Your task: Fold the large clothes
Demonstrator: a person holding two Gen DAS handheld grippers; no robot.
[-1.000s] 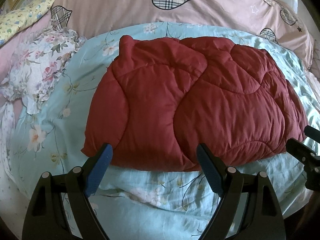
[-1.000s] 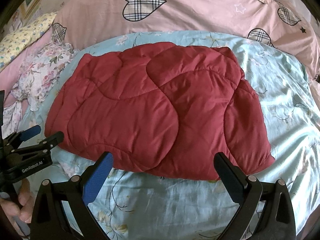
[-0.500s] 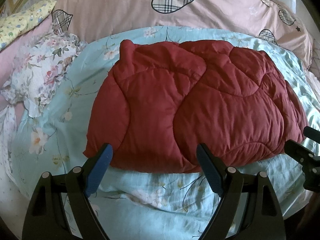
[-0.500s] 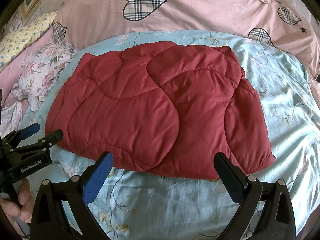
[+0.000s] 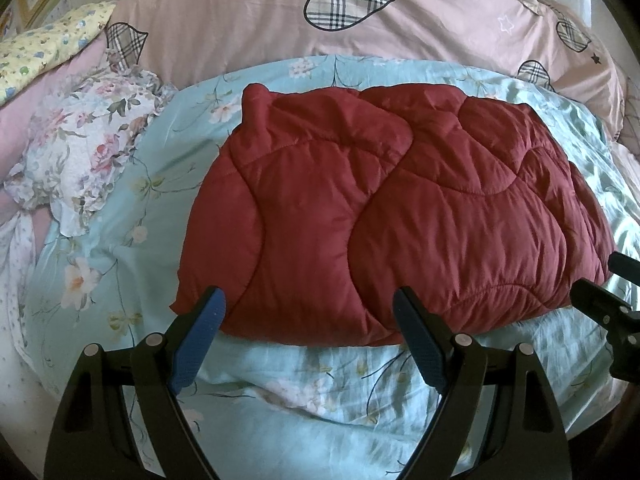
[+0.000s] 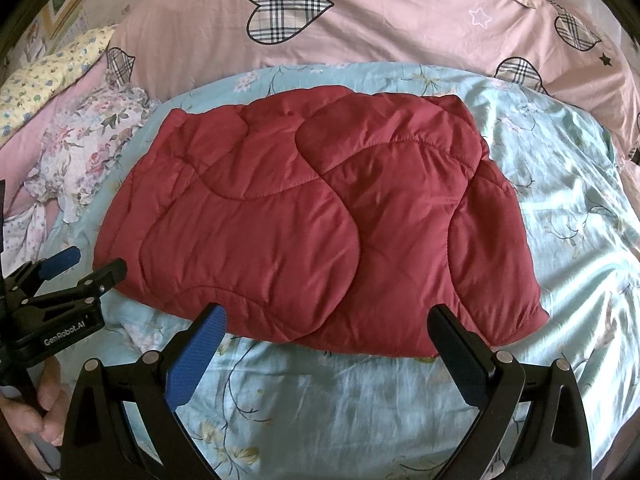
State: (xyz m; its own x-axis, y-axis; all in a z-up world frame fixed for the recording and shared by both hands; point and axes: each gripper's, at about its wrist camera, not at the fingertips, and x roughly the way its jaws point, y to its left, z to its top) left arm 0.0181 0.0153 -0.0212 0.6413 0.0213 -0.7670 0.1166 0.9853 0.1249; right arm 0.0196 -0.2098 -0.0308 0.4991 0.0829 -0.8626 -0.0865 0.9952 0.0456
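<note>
Jacket (image 5: 392, 216), red and quilted, is lying folded into a rough rectangle on the light blue floral sheet (image 5: 280, 392), and I am taking it as my landmark for everything else. I am seeing the left gripper (image 5: 308, 336) hanging just above the jacket's near edge, toward its left end, with its jaws standing wide apart and nothing between them; its blue pads (image 5: 200, 336) are not touching the fabric. I am seeing the right gripper (image 6: 328, 348) hanging the same way over the near edge toward the jacket's right end, jaws spread wide, released, nothing grasped. In the right wrist view the left gripper is also showing at the jacket's near left corner, with fingers of a hand (image 6: 44, 412) curled around its handle below. A pink cover with plaid hearts (image 6: 360, 20) is lying beyond the jacket's far edge. A white flower-print cloth (image 5: 80, 152) is sitting bunched well to the jacket's left, and a yellow patterned pillow (image 5: 48, 48) is lying farther off beyond that cloth. The jacket's upper layer is sitting flat, with stitched curved seams showing across it.
</note>
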